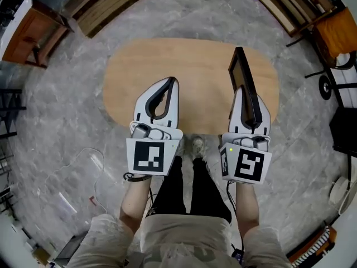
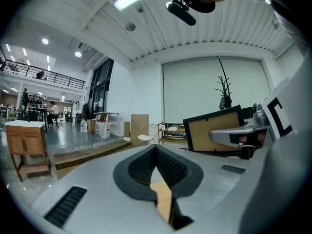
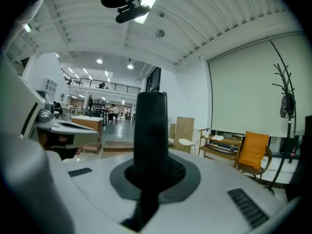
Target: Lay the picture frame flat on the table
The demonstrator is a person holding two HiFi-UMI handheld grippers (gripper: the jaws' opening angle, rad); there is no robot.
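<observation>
The picture frame (image 1: 242, 71) has a black border and a brown back. It stands upright on its edge over the right part of the oval wooden table (image 1: 189, 66). My right gripper (image 1: 250, 97) is shut on its lower near part, and the frame's black edge (image 3: 151, 126) rises between the jaws. The left gripper view shows the frame's brown back (image 2: 214, 130) to the right. My left gripper (image 1: 171, 81) hovers over the table's left-centre with its tips together and nothing between them (image 2: 156, 147).
The person's legs and shoes (image 1: 196, 146) are at the table's near edge. Wooden planks (image 1: 106, 7) lie on the floor at the back left. An orange chair (image 1: 337, 32) and a wheeled cart (image 1: 334, 82) stand to the right. A cable (image 1: 72, 166) trails across the floor on the left.
</observation>
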